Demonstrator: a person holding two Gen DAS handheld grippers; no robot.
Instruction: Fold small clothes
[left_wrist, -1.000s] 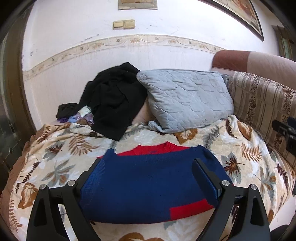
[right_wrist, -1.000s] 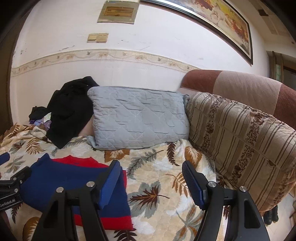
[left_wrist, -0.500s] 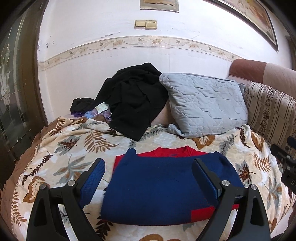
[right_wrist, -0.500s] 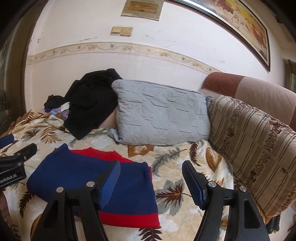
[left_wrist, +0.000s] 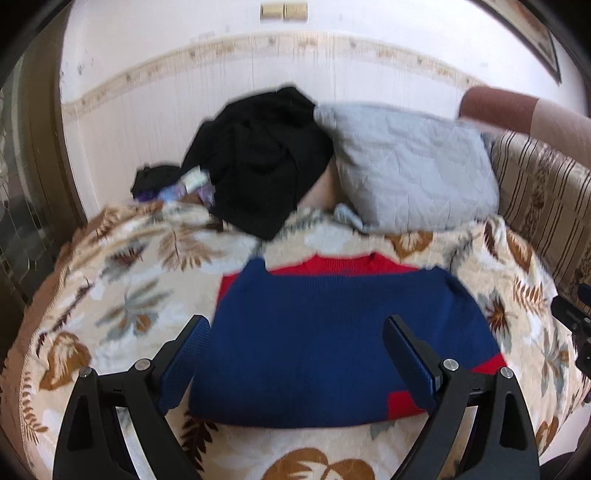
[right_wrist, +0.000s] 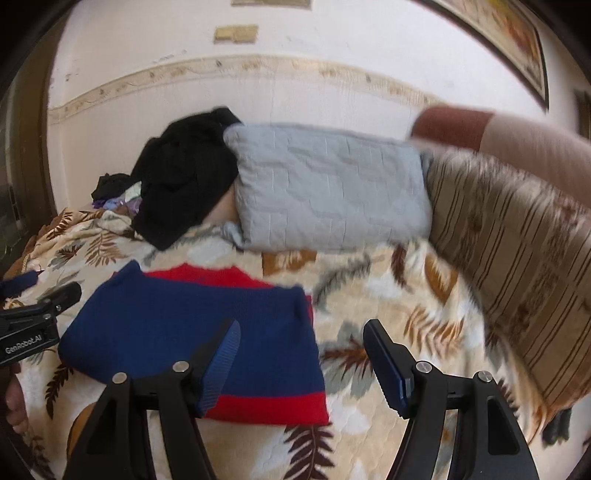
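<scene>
Left wrist view: the left claw (left_wrist: 295, 354) tilts downward, open, over the folded blue-and-red sweater (left_wrist: 332, 347). Right claw (right_wrist: 301, 358) likewise angles down, open, straddling the sweater's right edge on the leaf-print blanket (right_wrist: 406, 295).

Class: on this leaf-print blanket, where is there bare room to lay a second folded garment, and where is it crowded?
Free: the leaf-print blanket between the folded blue-and-red knitted sweater and the striped brown sofa cushion; also left of the sweater. Crowded: the back, with the black clothes heap and grey quilted pillow.
</scene>
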